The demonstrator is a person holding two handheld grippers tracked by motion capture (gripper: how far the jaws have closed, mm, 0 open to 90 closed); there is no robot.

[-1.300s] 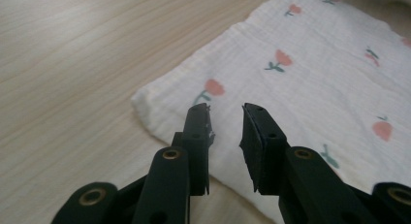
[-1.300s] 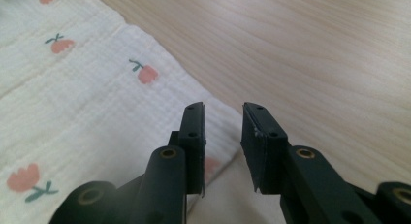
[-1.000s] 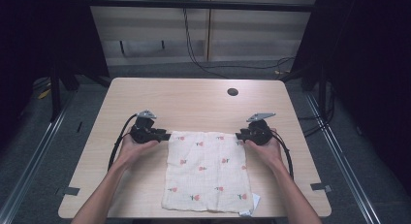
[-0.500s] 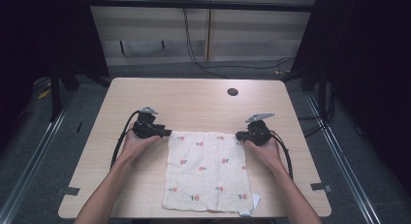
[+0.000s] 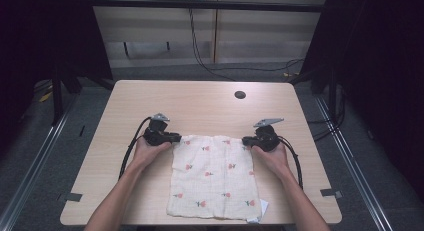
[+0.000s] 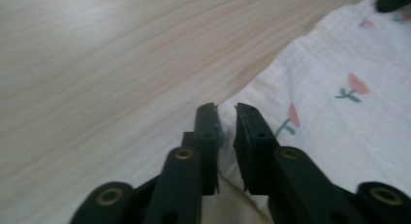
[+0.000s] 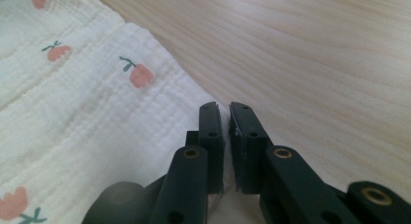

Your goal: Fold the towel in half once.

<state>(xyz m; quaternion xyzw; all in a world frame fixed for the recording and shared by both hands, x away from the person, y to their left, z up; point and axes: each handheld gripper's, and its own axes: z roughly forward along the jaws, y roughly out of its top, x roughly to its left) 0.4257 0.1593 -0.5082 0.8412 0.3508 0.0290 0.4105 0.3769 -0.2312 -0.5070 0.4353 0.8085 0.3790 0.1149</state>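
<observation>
A white cloth (image 5: 212, 176) printed with small red flowers lies flat on the wooden table (image 5: 200, 106), near its front edge. My left gripper (image 5: 176, 138) sits at the cloth's far left corner. In the left gripper view its jaws (image 6: 226, 110) stand nearly closed with the cloth (image 6: 339, 112) edge pinched between them. My right gripper (image 5: 246, 140) is at the far right corner. Seen in the right gripper view, this gripper (image 7: 223, 107) is shut on the corner of the cloth (image 7: 72, 112). Both grippers rest low on the tabletop.
A dark round hole (image 5: 240, 95) sits in the table towards the far right. A small white tag (image 5: 262, 208) sticks out at the cloth's near right corner. Bare wood stretches beyond the cloth to the table's far edge.
My left gripper has edged to the right onto the cloth's far left corner. The right gripper and the cloth have barely moved.
</observation>
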